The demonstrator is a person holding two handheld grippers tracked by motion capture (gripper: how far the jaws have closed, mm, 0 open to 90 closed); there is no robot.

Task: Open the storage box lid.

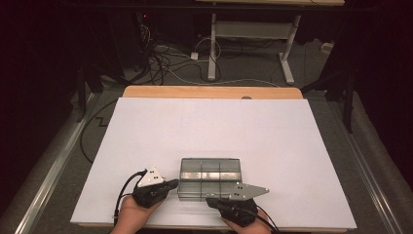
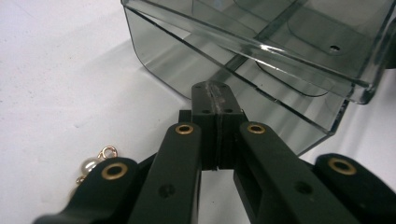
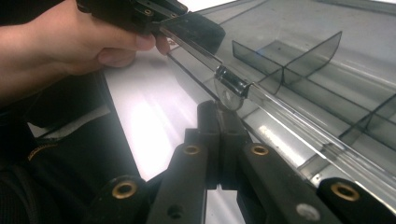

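With both hands low in the frame, you hold the left gripper (image 1: pixel 171 184) and the right gripper (image 1: pixel 210 200) against the near side of a smoky clear plastic compartment box (image 1: pixel 210 171), which sits on the white table cover (image 1: pixel 209 126) at lower centre of the high view. The box lid is closed and its dividers show through the plastic as a grid.

Left gripper: in the left gripper view its jaws stand pressed together with nothing between them. The tips of the left gripper (image 2: pixel 215 88) sit at the lower wall of the compartment box (image 2: pixel 196 51), near its rounded corner; whether they touch it cannot be told. A pearl-and-gold-ring piece of jewellery (image 2: pixel 95 163) lies on the white surface at the lower left of that frame, partly hidden behind the gripper's linkage.

Right gripper: in the right gripper view its jaws are likewise closed on nothing. The tips of the right gripper (image 3: pixel 217 108) sit directly below the clear latch tab (image 3: pixel 229 89) on the front edge of the box (image 3: pixel 308 70). At the upper left of that frame, your left hand (image 3: pixel 60 44) holds the other gripper at the box's corner.
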